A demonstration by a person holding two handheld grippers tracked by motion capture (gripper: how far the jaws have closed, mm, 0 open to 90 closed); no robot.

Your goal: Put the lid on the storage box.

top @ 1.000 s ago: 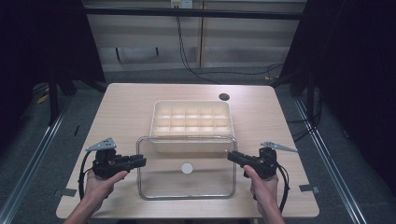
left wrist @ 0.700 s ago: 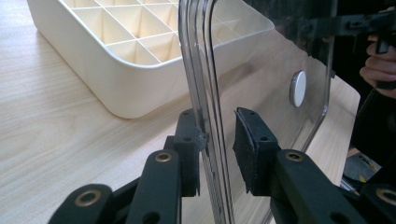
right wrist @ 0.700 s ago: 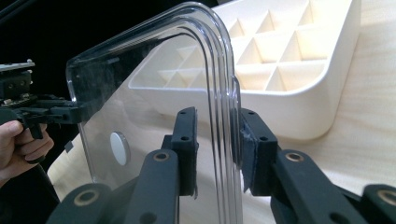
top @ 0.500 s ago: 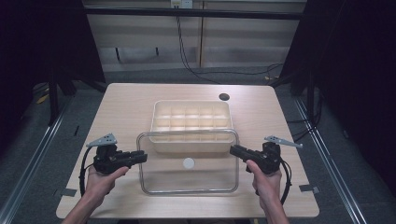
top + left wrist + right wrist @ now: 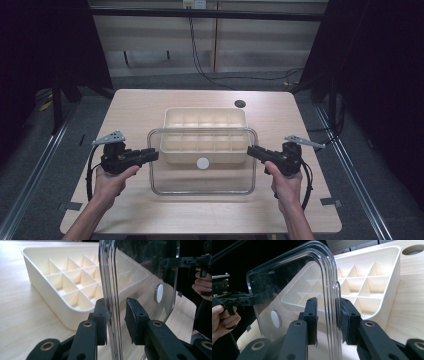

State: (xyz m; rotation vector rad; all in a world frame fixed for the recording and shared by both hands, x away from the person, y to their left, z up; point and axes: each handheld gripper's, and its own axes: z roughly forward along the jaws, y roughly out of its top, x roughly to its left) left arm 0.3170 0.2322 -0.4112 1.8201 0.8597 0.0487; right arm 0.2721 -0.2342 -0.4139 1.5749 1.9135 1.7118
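Note:
A clear plastic lid [image 5: 200, 182] with a white round knob [image 5: 202, 163] hangs tilted above the table, its far edge over the front of a cream tray [image 5: 205, 117] divided into several compartments. My left gripper [image 5: 154, 155] is shut on the lid's left rim, and my right gripper [image 5: 251, 151] is shut on its right rim. In the left gripper view the jaws [image 5: 116, 307] straddle the lid's rim [image 5: 110, 277], with the tray [image 5: 50, 290] behind. In the right gripper view the jaws [image 5: 328, 306] clamp the lid's curved rim [image 5: 329, 277] in front of the tray [image 5: 372, 277].
A dark round hole [image 5: 240, 104] sits in the wooden table [image 5: 135, 110] behind the tray at the right. Tape marks lie near the table's front corners. Cables hang down the wall behind the table, and dark frames stand to both sides.
Both grippers have risen with the lid between them and carried it away from me. Its far edge now overlaps more of the tray.

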